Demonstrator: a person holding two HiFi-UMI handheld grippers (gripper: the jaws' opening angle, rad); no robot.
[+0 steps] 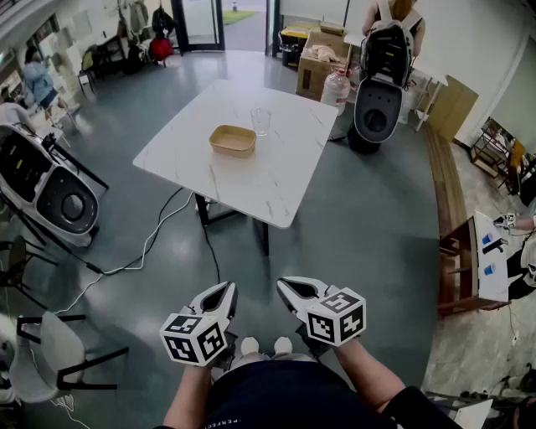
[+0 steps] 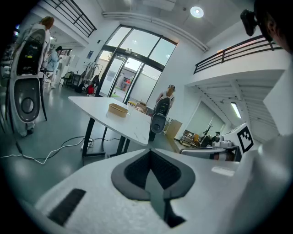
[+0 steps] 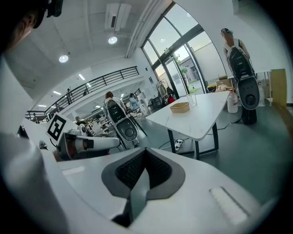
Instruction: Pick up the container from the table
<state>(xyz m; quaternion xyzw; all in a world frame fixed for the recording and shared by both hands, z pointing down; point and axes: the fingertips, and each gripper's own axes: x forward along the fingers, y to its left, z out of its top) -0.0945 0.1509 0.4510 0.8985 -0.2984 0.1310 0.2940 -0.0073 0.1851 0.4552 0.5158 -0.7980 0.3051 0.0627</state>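
A shallow tan container rests on a white marble-topped table, with a clear glass just behind it. It also shows far off in the left gripper view as the container and in the right gripper view as the container. My left gripper and right gripper hang close to my body, well short of the table. Both are shut with nothing between the jaws. In their own views the left gripper and right gripper show closed tips.
A white upright machine and cardboard boxes stand beyond the table, with a person behind them. Another machine sits at left, cables trail on the floor, and a chair is at lower left.
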